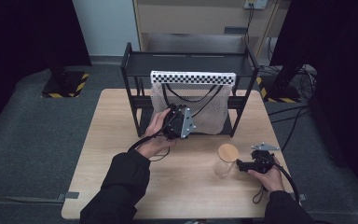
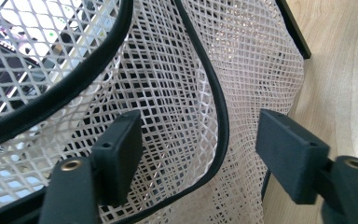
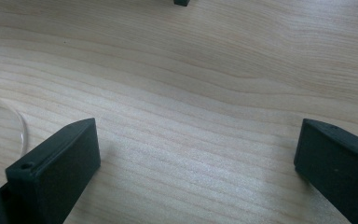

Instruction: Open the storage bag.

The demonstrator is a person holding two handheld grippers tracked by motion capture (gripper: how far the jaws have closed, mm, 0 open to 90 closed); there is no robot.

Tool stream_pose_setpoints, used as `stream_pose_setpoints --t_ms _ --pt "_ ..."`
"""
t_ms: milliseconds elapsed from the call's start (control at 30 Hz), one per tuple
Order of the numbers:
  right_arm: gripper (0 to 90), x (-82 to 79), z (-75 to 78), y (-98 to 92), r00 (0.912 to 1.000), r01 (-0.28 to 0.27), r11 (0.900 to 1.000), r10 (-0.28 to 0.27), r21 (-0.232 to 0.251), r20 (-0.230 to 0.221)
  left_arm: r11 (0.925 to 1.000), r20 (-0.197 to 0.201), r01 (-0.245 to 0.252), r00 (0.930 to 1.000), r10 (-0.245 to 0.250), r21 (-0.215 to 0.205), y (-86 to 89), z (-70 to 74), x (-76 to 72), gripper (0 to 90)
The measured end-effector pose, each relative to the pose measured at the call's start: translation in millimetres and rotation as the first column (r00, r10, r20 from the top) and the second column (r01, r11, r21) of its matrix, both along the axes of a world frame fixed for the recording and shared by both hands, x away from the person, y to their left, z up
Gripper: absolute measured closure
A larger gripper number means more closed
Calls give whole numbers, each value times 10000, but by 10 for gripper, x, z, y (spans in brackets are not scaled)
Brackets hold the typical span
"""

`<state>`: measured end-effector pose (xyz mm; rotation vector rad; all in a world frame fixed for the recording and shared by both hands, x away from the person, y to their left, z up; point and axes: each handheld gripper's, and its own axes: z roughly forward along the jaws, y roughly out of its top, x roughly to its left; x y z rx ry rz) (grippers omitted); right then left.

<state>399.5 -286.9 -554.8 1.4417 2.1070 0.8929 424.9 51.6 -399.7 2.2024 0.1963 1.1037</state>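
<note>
A white mesh bag (image 1: 209, 112) hangs from a black metal rack (image 1: 129, 84), under a black-and-white checkered strip (image 1: 193, 77). My left gripper (image 1: 176, 112) reaches into the bag's left side. In the left gripper view the netting (image 2: 177, 84) and its black cord edging (image 2: 220, 116) lie between the jaws of the left gripper (image 2: 198, 149), which stand apart without pressing on them. My right gripper (image 1: 240, 165) rests low on the table next to a glass jar (image 1: 226, 161) with a wooden lid. The right gripper (image 3: 196, 158) is open over bare wood.
The light wooden table (image 1: 116, 154) carries the rack at its far side. The jar's glass rim (image 3: 14, 123) curves in beside the right gripper's left jaw. Black cables hang inside the bag. A grey three-cornered plate (image 1: 264, 146) lies near the right hand.
</note>
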Motion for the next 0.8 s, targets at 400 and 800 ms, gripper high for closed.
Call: stream_pose_setpoints --t_ms 400,800 --pt "4 -2 -2 0 10000 -4 10000 4 16 11 9985 -926 -195 9956 147 -508 15 -76 66 569" --pt "5 -2 -2 0 10000 -1 10000 1 18 9 9922 -1356 -729 9890 588 -1012 30 -44 -26 779"
